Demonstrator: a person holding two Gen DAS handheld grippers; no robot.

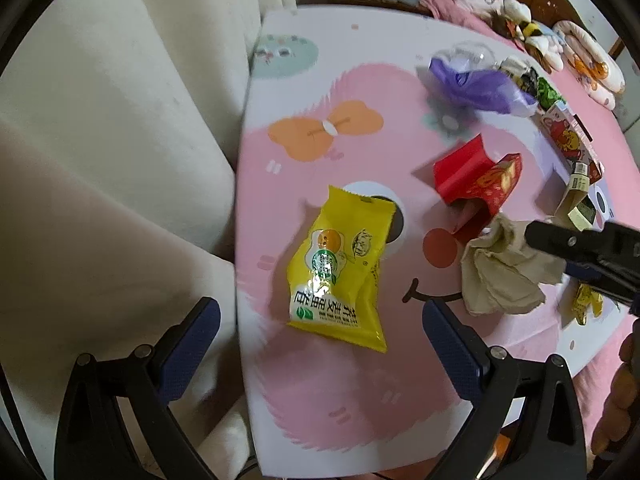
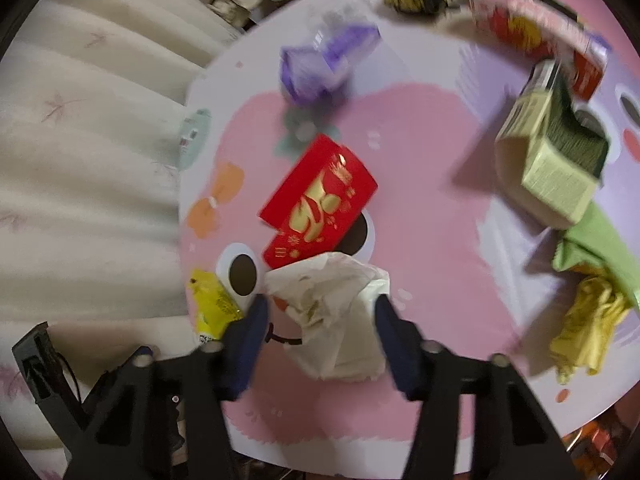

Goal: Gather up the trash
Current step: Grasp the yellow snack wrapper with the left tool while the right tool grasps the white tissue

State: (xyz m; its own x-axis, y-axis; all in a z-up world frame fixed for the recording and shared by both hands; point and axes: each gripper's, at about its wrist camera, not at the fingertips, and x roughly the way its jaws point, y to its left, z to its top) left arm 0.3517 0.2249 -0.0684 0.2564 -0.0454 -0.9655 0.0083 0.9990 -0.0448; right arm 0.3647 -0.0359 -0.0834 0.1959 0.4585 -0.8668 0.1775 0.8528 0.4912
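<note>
A yellow snack packet [image 1: 340,268] lies on the pink cartoon table [image 1: 320,392], just ahead of my open, empty left gripper [image 1: 320,328]. A crumpled beige tissue [image 1: 504,272] lies to its right; in the left wrist view my right gripper [image 1: 552,240] touches it. In the right wrist view the tissue [image 2: 332,316] sits between the fingers of my right gripper [image 2: 320,316], which stand apart on either side of it. A red envelope [image 2: 320,200] lies just beyond, and the yellow packet [image 2: 212,304] shows at the left.
A purple wrapper [image 1: 476,84], red carton [image 1: 568,140], small boxes [image 2: 548,164], a green sheet [image 2: 592,240] and a yellow wrapper [image 2: 584,324] lie on the table's far and right side. A cream sofa [image 1: 100,160] borders the table's left edge.
</note>
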